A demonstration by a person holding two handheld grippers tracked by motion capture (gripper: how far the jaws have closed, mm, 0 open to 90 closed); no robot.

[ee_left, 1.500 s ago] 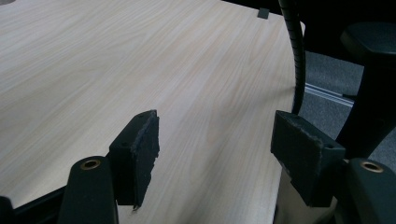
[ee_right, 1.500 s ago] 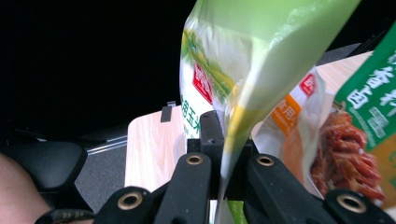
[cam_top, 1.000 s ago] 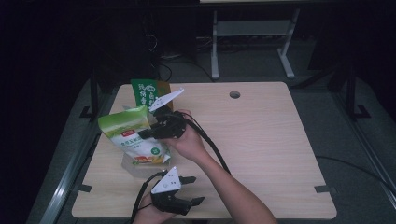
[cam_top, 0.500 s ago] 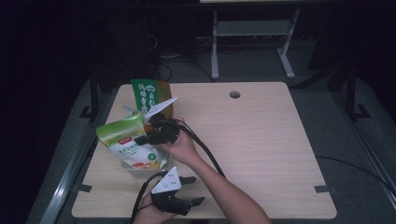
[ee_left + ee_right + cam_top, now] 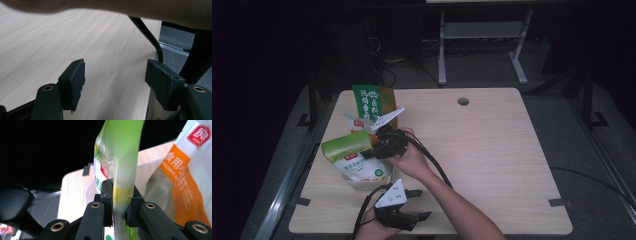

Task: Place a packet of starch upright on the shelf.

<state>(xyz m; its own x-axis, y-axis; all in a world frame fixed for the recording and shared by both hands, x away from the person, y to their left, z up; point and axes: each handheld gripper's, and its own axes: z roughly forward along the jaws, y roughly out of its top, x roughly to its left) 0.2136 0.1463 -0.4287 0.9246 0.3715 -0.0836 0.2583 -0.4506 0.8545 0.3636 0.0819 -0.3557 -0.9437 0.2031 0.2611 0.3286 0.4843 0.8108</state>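
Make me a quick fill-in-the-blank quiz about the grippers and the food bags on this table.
1. The right gripper is shut on the ____-topped bag.
2. The left gripper has its jaws ____.
3. The bag is held over a clear ____.
4. The table top is made of pale ____.

Missing words: green; open; container; wood

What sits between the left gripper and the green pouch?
In the high view, a clear container lies between the left gripper and the green pouch.

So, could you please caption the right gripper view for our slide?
Right gripper clamps a green pouch beside an orange-and-white bag.
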